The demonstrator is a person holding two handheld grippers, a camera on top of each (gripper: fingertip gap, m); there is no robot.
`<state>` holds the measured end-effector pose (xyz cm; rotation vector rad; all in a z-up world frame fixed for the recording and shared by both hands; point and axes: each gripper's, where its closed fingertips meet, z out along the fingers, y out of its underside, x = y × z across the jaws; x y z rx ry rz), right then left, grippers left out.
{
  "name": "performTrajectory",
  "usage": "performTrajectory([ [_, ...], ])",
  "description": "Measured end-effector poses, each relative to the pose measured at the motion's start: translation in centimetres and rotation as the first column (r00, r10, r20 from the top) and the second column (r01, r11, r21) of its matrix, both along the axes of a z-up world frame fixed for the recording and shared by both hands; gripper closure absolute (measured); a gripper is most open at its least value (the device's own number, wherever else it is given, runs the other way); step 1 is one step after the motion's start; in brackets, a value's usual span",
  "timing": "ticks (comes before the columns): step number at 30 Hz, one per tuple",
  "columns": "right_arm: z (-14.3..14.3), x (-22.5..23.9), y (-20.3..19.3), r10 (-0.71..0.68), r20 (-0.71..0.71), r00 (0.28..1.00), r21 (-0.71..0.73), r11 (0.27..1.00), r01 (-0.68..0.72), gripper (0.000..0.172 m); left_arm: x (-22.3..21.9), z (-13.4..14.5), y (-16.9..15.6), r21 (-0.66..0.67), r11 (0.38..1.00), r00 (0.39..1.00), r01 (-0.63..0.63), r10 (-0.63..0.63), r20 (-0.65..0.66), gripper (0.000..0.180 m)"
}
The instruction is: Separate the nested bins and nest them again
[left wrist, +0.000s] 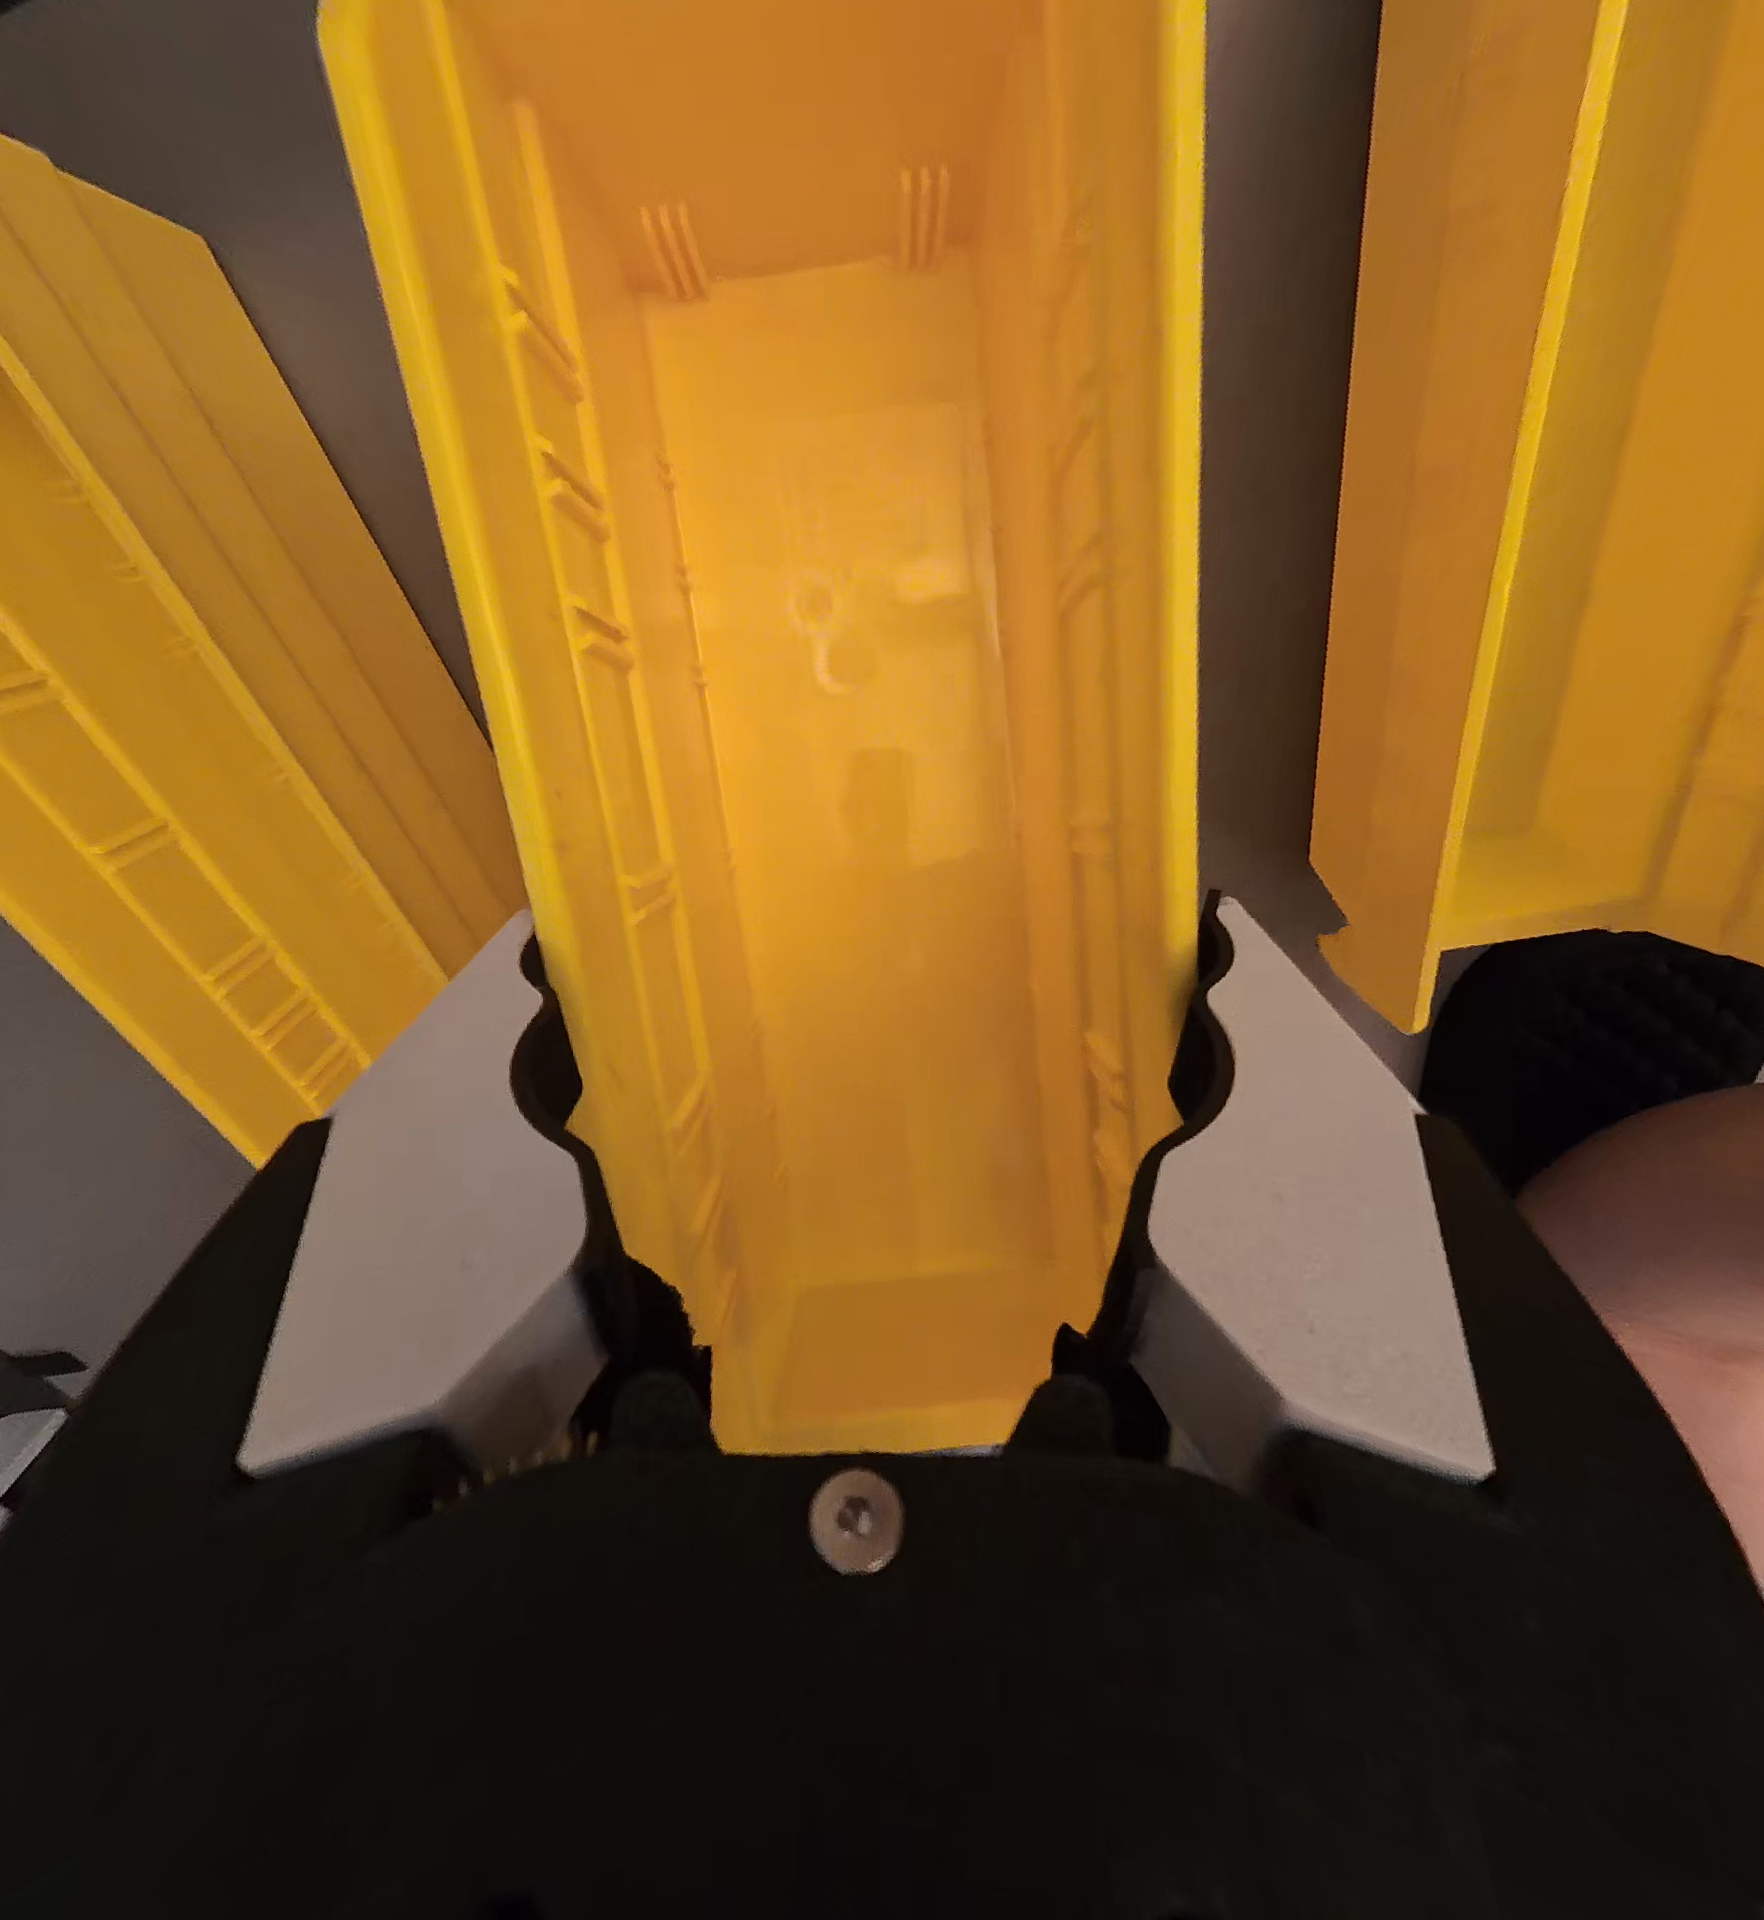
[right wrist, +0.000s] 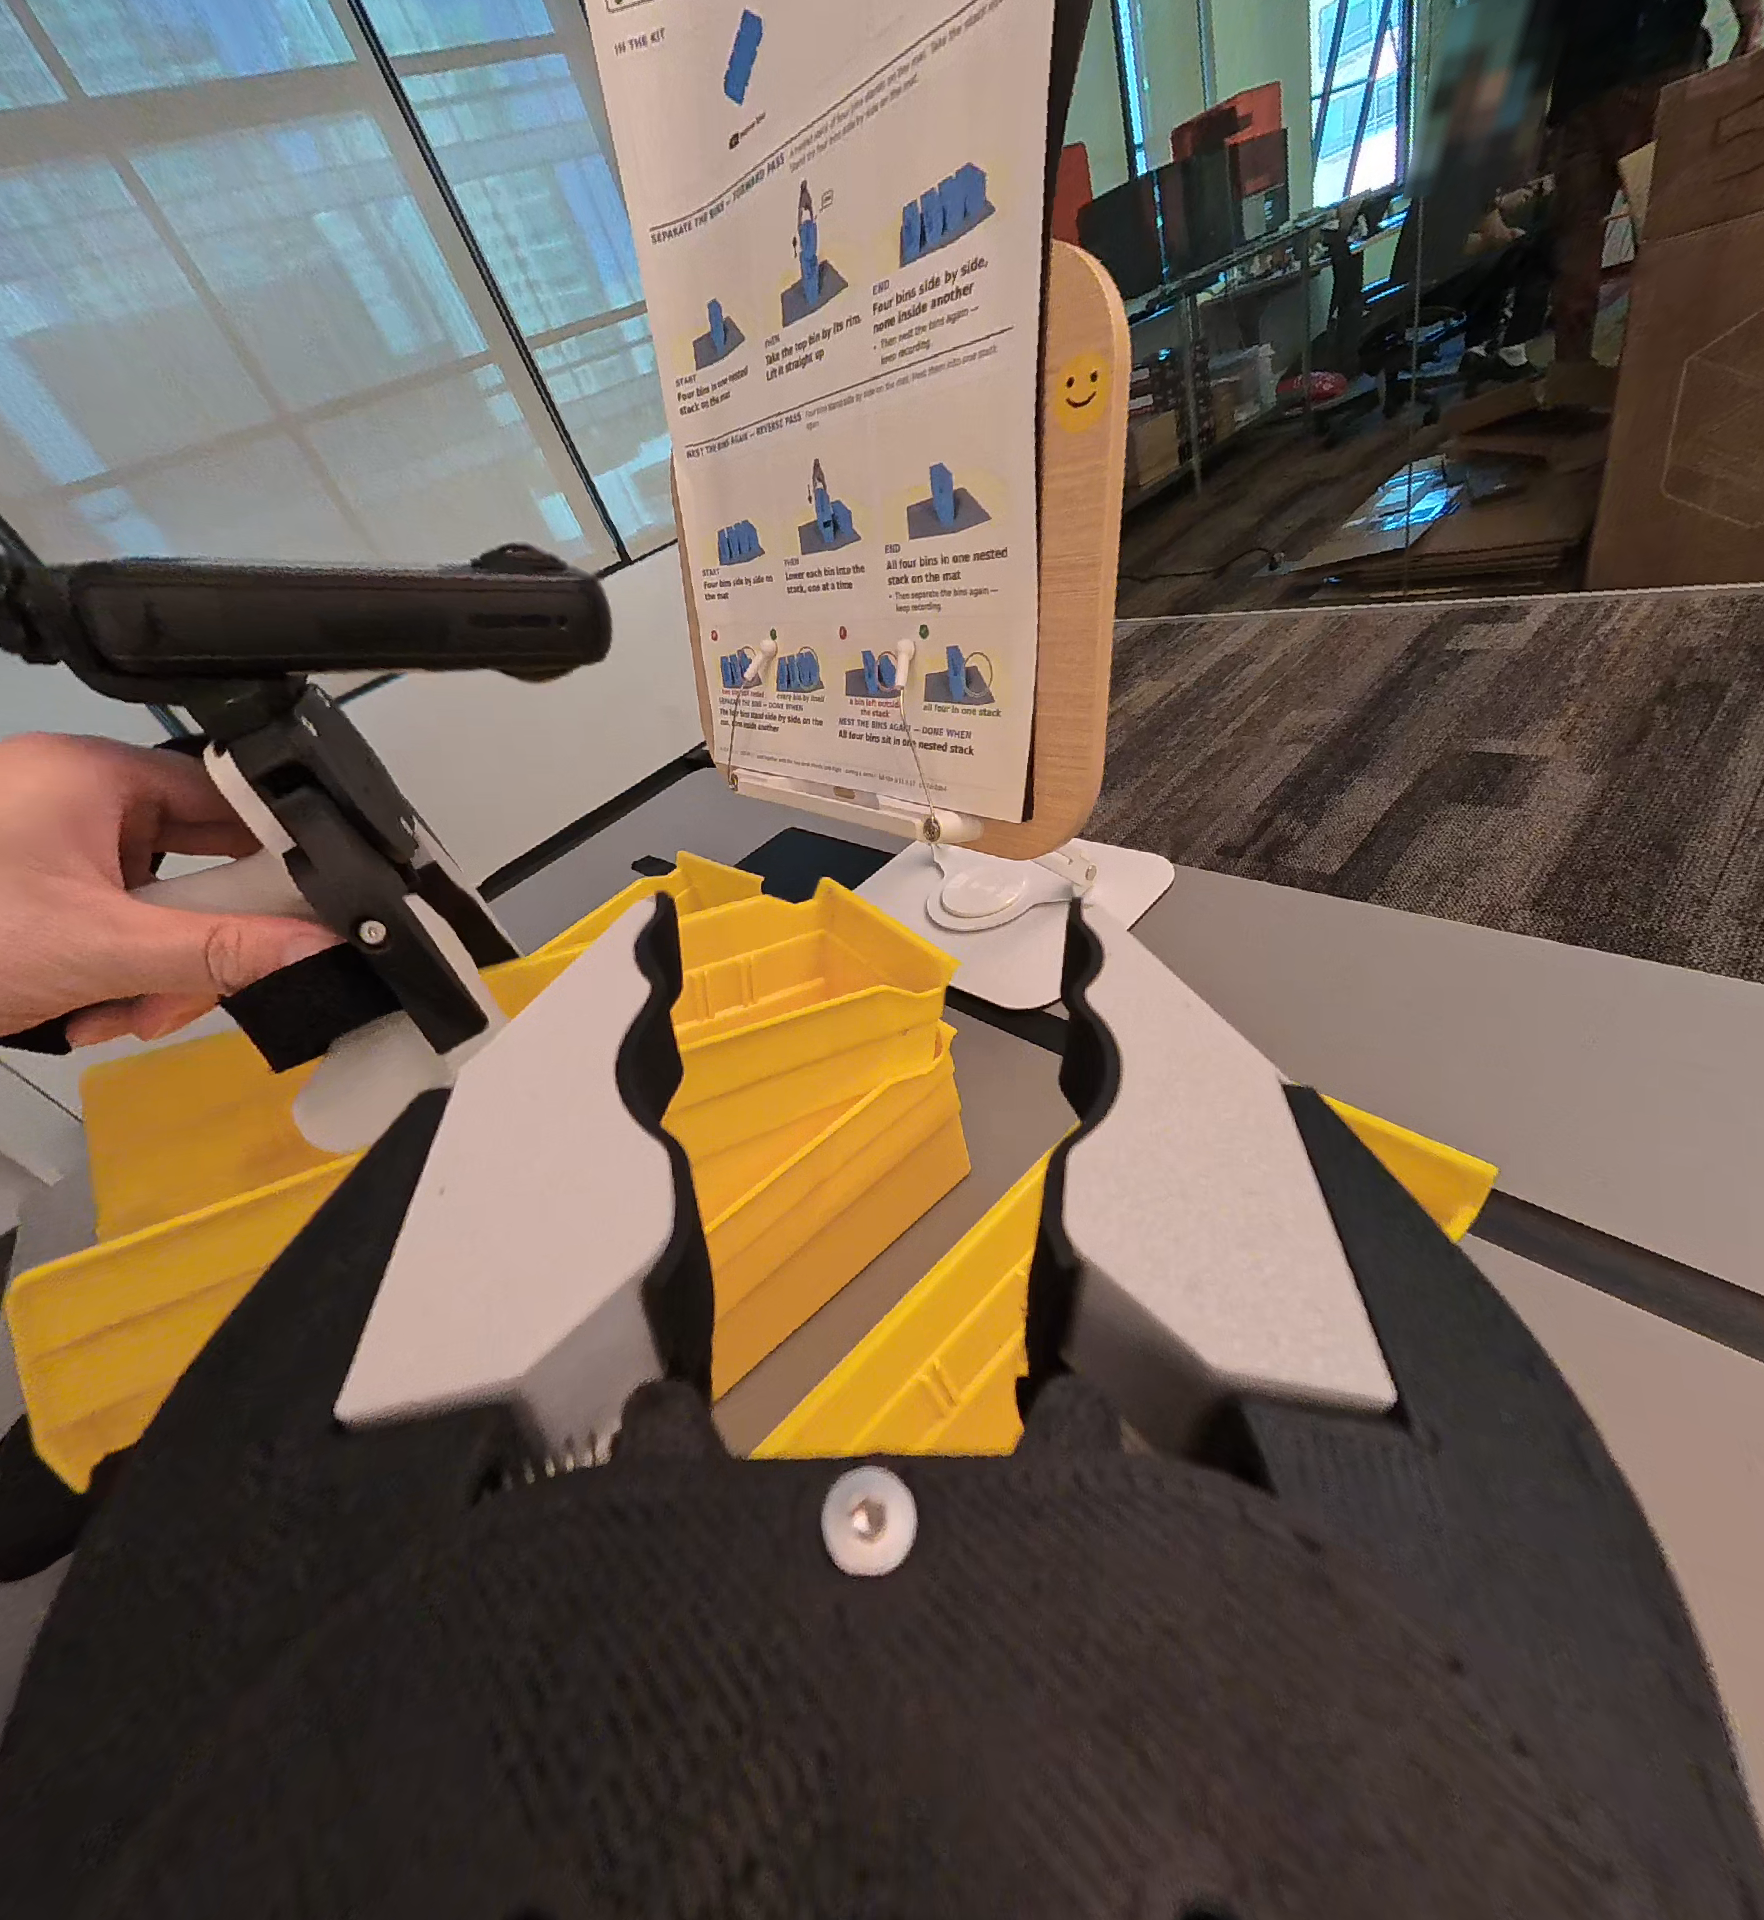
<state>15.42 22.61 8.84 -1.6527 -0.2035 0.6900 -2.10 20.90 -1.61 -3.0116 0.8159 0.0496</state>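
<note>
In the left wrist view a long yellow bin (left wrist: 857, 727) fills the space between my left gripper's (left wrist: 873, 914) fingers, open side towards the camera. Both dark pads (left wrist: 545, 997) press on its side rims, so the gripper is shut on it. A second yellow bin (left wrist: 130, 675) lies to its left and a third (left wrist: 1584, 520) to its right. In the right wrist view my right gripper (right wrist: 870, 914) is open and empty. It hovers above a nested stack of yellow bins (right wrist: 816, 1060) on the grey table (right wrist: 1480, 1039). Another yellow bin (right wrist: 919, 1371) lies under its right finger.
An instruction sheet on a wooden stand (right wrist: 1086, 520) with a white base (right wrist: 1013, 904) stands behind the stack. A person's hand (right wrist: 57, 883) holds the left gripper's black body (right wrist: 338, 831) over more yellow bins (right wrist: 182, 1143) at the left. The table edge runs along the right.
</note>
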Motion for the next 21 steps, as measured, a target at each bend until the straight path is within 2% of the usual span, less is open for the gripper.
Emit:
performTrajectory([
  [10, -0.6, -0.2, 0.0, 0.014, 0.017, 1.0, -0.026, 1.0, -0.014, 0.098, -0.2, 2.4, 0.2, 0.018, 1.0, 0.999, 0.025, -0.025, -0.039, 0.063],
  [21, -1.7, -0.9, 0.3, 0.034, 0.052, 0.998, -0.067, 0.997, -0.031, 0.098, -2.7, 5.9, 0.6, 0.085, 0.996, 1.0, 0.026, -0.027, 0.016, 0.064],
])
